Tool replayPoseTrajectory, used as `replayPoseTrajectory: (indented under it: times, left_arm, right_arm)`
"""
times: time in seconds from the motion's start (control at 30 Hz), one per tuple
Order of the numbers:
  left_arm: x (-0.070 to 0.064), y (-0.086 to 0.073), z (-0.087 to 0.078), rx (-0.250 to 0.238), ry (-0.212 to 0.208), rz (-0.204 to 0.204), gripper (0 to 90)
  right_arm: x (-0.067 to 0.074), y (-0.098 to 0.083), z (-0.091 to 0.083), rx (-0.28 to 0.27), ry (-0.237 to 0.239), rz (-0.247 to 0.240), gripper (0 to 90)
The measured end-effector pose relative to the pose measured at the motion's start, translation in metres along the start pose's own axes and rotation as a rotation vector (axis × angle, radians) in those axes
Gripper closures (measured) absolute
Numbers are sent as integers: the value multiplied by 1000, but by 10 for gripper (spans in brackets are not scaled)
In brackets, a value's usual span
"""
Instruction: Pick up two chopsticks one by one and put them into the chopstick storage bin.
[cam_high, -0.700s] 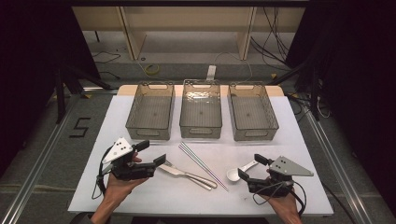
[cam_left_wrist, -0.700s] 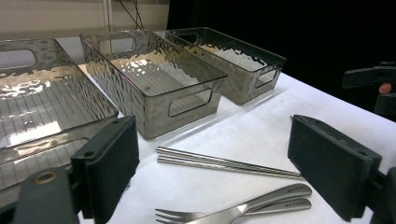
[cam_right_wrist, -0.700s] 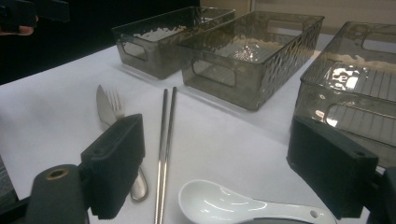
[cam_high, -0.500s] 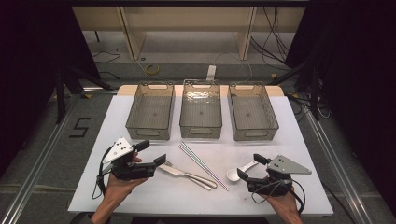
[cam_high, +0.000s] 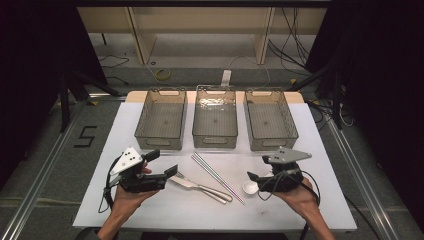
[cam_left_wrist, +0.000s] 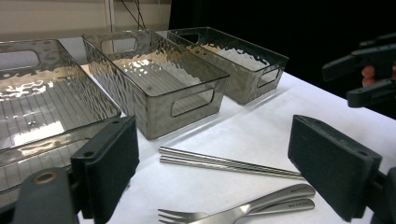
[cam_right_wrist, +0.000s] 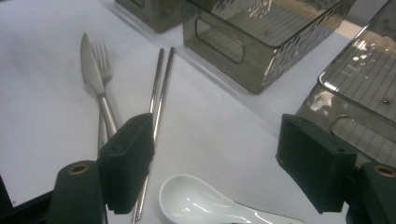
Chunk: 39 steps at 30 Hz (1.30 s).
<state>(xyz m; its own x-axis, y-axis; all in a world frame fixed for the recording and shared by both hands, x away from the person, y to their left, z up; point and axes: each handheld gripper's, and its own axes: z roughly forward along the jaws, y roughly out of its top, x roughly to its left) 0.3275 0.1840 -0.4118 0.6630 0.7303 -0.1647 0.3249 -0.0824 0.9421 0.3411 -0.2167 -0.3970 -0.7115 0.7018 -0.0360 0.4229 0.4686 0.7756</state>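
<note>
A steel knife and fork (cam_high: 200, 186) lie together on the white table, with a pair of steel chopsticks (cam_high: 217, 177) just to their right and a white ceramic spoon (cam_high: 249, 188) beyond those. My left gripper (cam_high: 165, 164) is open and points right at the fork's end, holding nothing. In the left gripper view its pads (cam_left_wrist: 109, 168) frame the chopsticks (cam_left_wrist: 224, 163) and the fork and knife (cam_left_wrist: 252, 210). My right gripper (cam_high: 256, 170) is open just above the spoon. The right gripper view has the spoon bowl (cam_right_wrist: 201, 203) low between the jaws, touching neither pad.
Three clear ribbed plastic bins stand in a row at the back of the table: left (cam_high: 161, 120), middle (cam_high: 215, 117), right (cam_high: 270, 119). Bare white tabletop (cam_high: 200, 215) lies in front of the cutlery. The other gripper (cam_left_wrist: 369, 70) hangs at the left gripper view's right edge.
My right gripper has moved left and slightly away from the table's front edge, closer over the spoon. The left gripper and the cutlery have stayed put.
</note>
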Motion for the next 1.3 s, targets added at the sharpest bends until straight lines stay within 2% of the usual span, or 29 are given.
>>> replayPoseTrajectory:
  times: [0.1, 0.23, 0.43, 0.67, 0.83, 0.87, 0.9, 1.07, 1.17, 1.3]
  left_arm:
    - [0, 0, 0, 2, 2, 1, 157]
    - [1, 0, -1, -5, 3, -3, 156]
    - [0, 1, -2, -4, 3, 7, 156]
    - [1, 1, -2, -6, 4, 7, 156]
    - [1, 1, -2, -3, 7, 7, 156]
    - [1, 1, -2, -4, 7, 8, 156]
    - [1, 1, -2, -4, 7, 7, 156]
    - [1, 1, -2, -3, 8, 14, 156]
    - [1, 1, -3, -5, 8, 12, 156]
    - [1, 1, -2, -3, 8, 13, 156]
  right_arm:
    - [-3, 18, 7, 88, 6, -18, 296]
    - [-4, 39, 22, 164, 15, -40, 340]
    - [1, 57, 56, 290, 60, -58, 375]
    - [8, 60, 94, 427, 127, -83, 449]
    - [17, 59, 113, 508, 133, -106, 495]
    - [17, 59, 113, 508, 133, -106, 495]
    - [20, 58, 119, 535, 139, -112, 500]
    - [25, 55, 130, 569, 137, -125, 548]
    - [26, 55, 134, 583, 150, -113, 577]
    - [29, 51, 140, 610, 170, -128, 608]
